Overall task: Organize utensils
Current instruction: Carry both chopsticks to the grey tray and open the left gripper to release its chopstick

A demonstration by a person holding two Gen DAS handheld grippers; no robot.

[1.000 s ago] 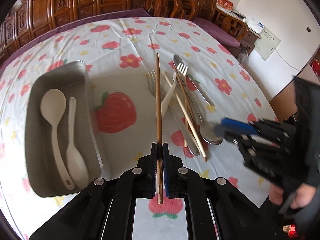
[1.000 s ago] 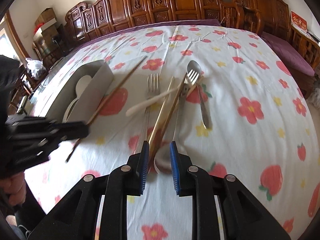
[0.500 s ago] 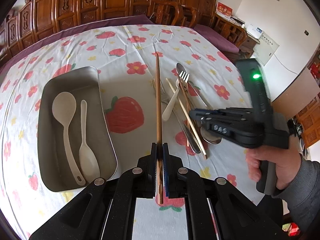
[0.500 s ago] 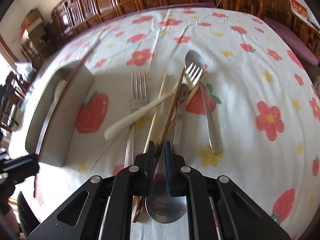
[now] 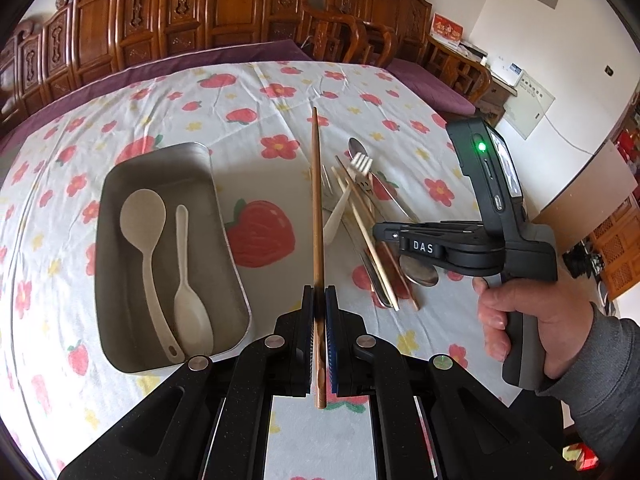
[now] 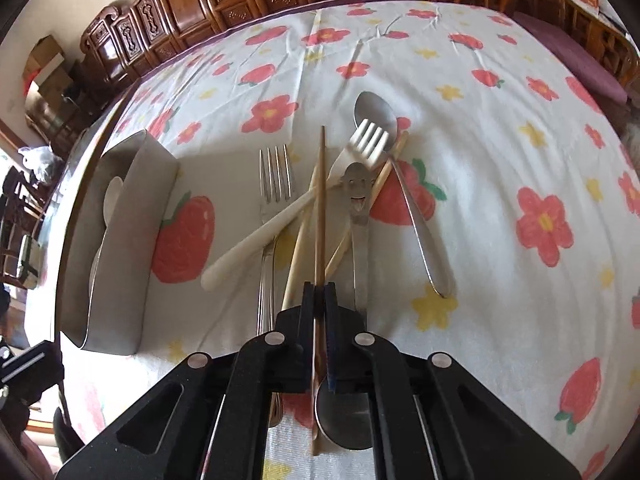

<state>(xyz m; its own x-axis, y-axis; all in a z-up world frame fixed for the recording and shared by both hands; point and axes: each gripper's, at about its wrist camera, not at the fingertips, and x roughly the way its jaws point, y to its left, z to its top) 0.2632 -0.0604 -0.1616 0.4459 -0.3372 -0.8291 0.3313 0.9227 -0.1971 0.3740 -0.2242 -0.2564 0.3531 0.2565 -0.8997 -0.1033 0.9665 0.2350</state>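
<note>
My left gripper (image 5: 319, 292) is shut on a dark brown chopstick (image 5: 317, 200), held in the air and pointing away between the tray and the pile. The steel tray (image 5: 110, 184) on the left holds a large cream spoon (image 5: 143, 216) and a small one (image 5: 190, 312). My right gripper (image 6: 319, 288) reaches down into the utensil pile, its jaws closing tight on a second brown chopstick (image 6: 320, 200). Around that chopstick lie a cream plastic fork (image 6: 280, 220), a metal fork (image 6: 275, 176), a metal spoon (image 6: 400, 168), a face-stamped spoon handle (image 6: 358, 200) and pale chopsticks (image 6: 298, 248).
A white cloth with strawberries and flowers (image 5: 260, 236) covers the table. Carved wooden chairs (image 5: 180, 20) line its far side. A person's hand (image 5: 516, 316) grips the right tool's handle at the right of the left wrist view. The tray's side wall (image 6: 132, 208) stands left of the pile.
The right gripper came in over the pile and its jaws closed from apart onto the brown chopstick. The left gripper kept its chopstick and rose a little.
</note>
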